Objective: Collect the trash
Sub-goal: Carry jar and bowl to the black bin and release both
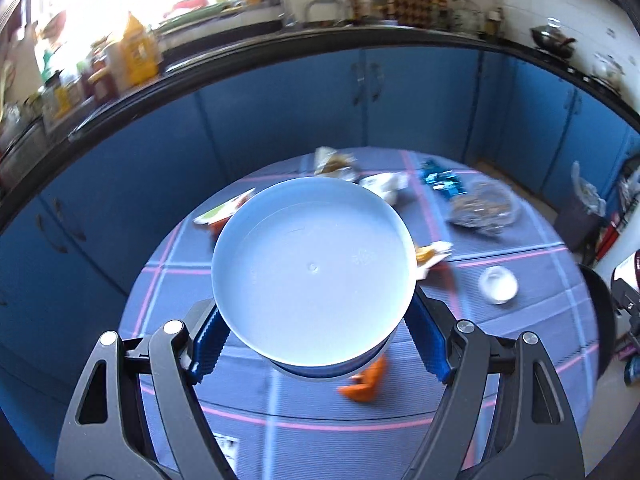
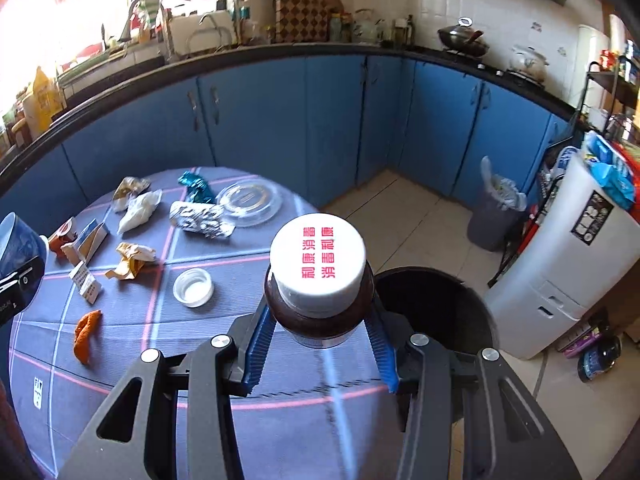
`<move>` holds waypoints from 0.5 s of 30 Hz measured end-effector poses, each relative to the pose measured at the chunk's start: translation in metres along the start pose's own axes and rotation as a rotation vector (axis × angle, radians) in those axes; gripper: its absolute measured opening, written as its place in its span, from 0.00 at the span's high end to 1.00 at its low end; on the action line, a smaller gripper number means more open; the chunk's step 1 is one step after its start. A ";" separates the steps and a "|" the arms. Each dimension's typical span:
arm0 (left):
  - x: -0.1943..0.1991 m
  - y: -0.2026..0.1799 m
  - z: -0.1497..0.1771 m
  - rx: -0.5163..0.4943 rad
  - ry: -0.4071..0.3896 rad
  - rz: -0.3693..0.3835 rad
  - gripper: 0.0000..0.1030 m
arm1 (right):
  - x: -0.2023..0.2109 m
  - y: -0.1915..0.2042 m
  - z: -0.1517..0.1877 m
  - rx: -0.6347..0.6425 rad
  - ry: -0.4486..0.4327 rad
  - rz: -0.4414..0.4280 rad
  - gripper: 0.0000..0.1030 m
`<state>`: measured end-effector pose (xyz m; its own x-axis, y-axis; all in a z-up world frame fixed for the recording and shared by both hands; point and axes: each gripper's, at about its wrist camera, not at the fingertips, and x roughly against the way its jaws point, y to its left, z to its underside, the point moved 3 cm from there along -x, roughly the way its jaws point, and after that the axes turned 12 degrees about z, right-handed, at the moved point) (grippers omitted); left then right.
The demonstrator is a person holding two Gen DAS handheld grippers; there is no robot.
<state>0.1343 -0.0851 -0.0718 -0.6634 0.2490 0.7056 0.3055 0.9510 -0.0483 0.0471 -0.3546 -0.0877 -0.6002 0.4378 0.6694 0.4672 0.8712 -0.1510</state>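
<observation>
Above the round tabletop (image 2: 280, 400) with its blue-grey plaid cloth, both claws carry trash. The left claw (image 1: 316, 340) is clenched on a blue cup (image 1: 312, 280), its blue pads pressing the wall from either side; the cup's white interior and circular mouth face the camera, so its long axis runs along the fingers. The right claw (image 2: 320, 344) is clenched on a brown bottle (image 2: 320, 316) just below its white cap (image 2: 318, 260), which bears red printed characters; the bottle stands roughly upright, cap toward the lens.

Loose trash lies on the far and left parts of the cloth: an orange peel (image 2: 86, 336) near the left edge, a clear round lid (image 2: 193, 287) near the centre, a crumpled yellow wrapper (image 2: 132, 260), small cartons (image 2: 84, 248), a white crumpled bag (image 2: 138, 210), a foil wrapper (image 2: 200, 220), a teal wrapper (image 2: 196, 188) and a clear plastic tray (image 2: 250, 198) at the far edge.

To the right of the tabletop, touching its rim in view, stands a dark round bin (image 2: 436, 312) with an open mouth. Tiled floor (image 2: 400, 216) lies clear between the tabletop and the blue cabinets (image 2: 280, 120); a lined grey bin (image 2: 496, 216) stands in the far right corner.
</observation>
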 end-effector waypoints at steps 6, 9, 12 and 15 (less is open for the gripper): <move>0.011 -0.058 -0.010 -0.091 -0.029 0.047 0.24 | 0.001 -0.039 -0.005 -0.041 -0.019 0.051 0.58; 0.014 -0.083 -0.014 -0.124 -0.039 0.069 0.24 | -0.004 -0.054 -0.007 -0.061 -0.019 0.065 0.58; 0.014 -0.109 -0.018 -0.158 -0.044 0.095 0.24 | -0.012 -0.068 -0.012 -0.074 -0.016 0.078 0.58; 0.010 -0.131 -0.024 -0.181 -0.045 0.114 0.24 | -0.021 -0.082 -0.017 -0.087 -0.005 0.085 0.58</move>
<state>0.1036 -0.2111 -0.0416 -0.6464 0.3649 0.6701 0.4953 0.8687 0.0046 0.0328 -0.4388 -0.0773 -0.5592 0.5107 0.6531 0.5708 0.8085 -0.1435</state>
